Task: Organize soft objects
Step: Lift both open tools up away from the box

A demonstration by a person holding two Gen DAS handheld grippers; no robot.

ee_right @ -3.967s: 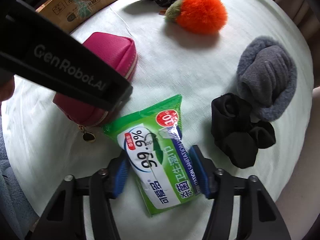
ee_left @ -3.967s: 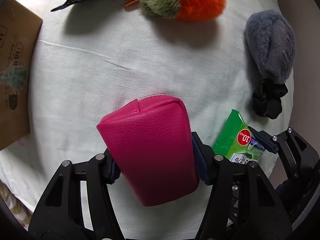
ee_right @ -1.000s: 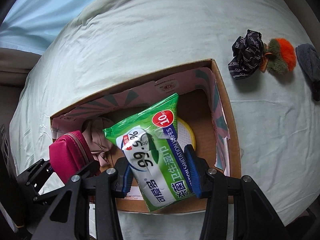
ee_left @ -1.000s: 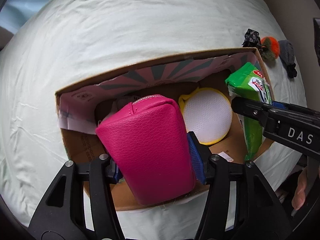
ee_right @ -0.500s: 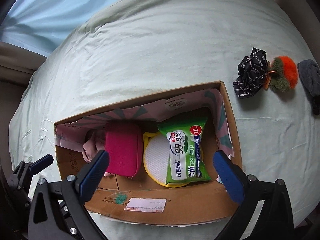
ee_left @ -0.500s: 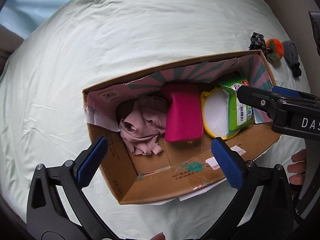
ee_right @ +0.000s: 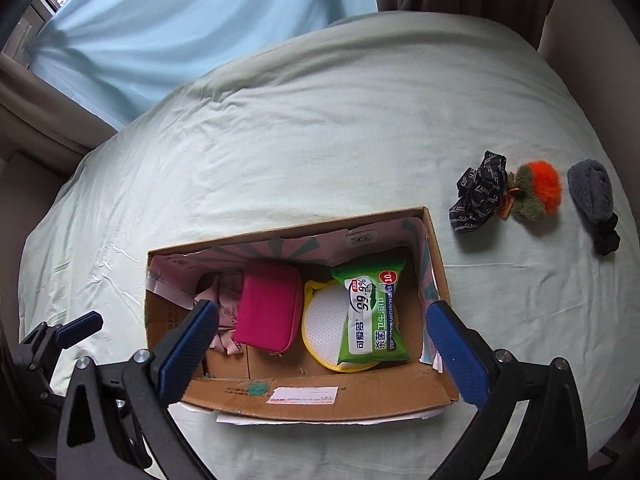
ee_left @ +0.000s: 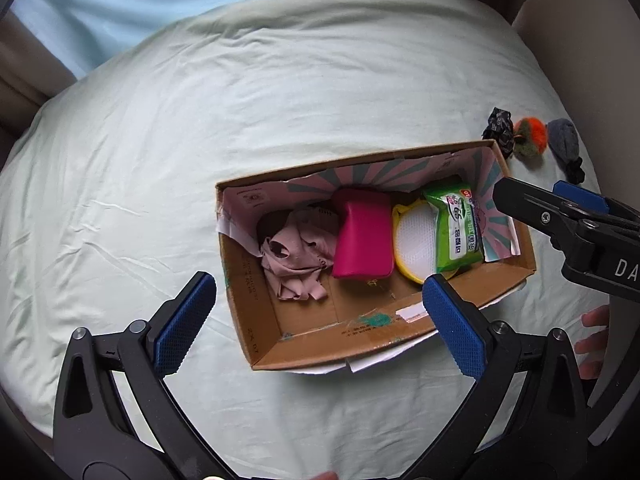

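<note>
Left gripper (ee_left: 320,316): jaws spread wide, nothing between the pads, hanging above the near wall of the cardboard box (ee_left: 320,344)
Right gripper (ee_right: 320,344): jaws fully apart, empty, poised over the same box from its near side
Pink pouch (ee_right: 270,316): lying inside the box, ahead of the right gripper and nearer its left jaw; in the left wrist view it sits ahead of the gap between the jaws, near the far wall
Green wipes pack (ee_right: 370,324): in the box, ahead of the right gripper toward its right jaw, lying partly on top of a yellow-rimmed white pad (ee_right: 324,332)
Pink cloth (ee_left: 296,256): crumpled in the box just beside the pouch, on the left-jaw side, touching it
Box lining: pink with grey rays on the far inner wall
Dark patterned scrunchie (ee_right: 478,196): on the pale green sheet (ee_right: 280,140), outside the box, well beyond the right jaw
Orange and green pom-pom (ee_right: 536,192): touching the scrunchie, further to the right
Grey fuzzy item (ee_right: 592,192): right of the pom-pom, with a black scrunchie (ee_right: 606,236) against its near end
Fingers (ee_left: 592,344): a person's fingertips at the right edge of the left wrist view, under the other gripper
</note>
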